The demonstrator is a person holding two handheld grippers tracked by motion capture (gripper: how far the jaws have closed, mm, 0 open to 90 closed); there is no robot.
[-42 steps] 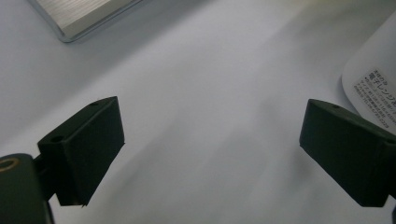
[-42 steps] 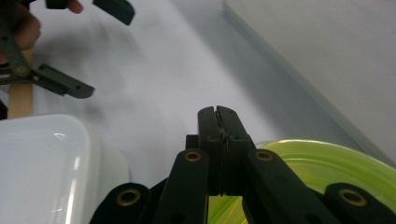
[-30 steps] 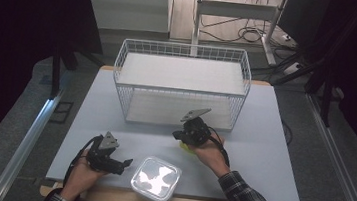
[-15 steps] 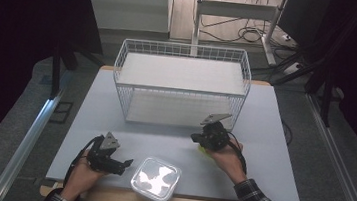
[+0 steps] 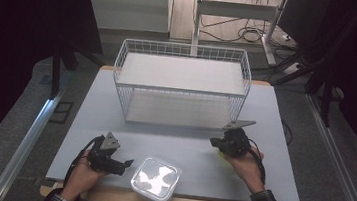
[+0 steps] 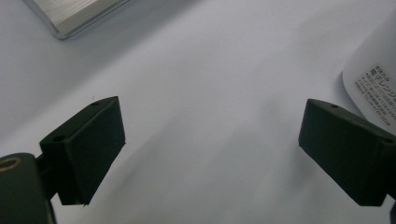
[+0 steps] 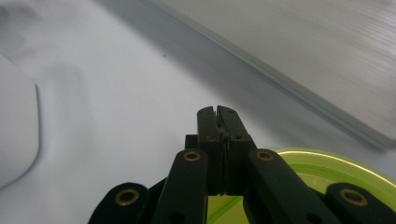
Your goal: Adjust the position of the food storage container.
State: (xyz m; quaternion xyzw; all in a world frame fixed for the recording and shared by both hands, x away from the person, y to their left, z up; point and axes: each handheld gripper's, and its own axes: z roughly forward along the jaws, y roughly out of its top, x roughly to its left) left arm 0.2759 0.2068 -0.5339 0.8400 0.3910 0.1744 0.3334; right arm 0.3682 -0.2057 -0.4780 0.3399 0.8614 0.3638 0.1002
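1. Two hand-held grippers were over the bench (image 5: 186, 146): the left hand-held gripper (image 5: 127, 164) sat near the front edge, just beside a clear lidded container (image 5: 154, 179), while the right hand-held gripper (image 5: 214, 142) hovered over on the right, in front of the white wire basket (image 5: 180, 88).
2. Left jaws stood wide apart in the left gripper view, nothing between them but bare bench.
3. Right jaws were pressed tight together in the right gripper view, with no thing caught between them.
4. A yellow-green round lid (image 7: 322, 170) lay directly under the right hand-held gripper; from above it peeked out beside the hand (image 5: 222, 155).
5. Writing: a white label (image 6: 376, 84) at the right edge of the left gripper view carried small printed Japanese text, too fine to read properly.
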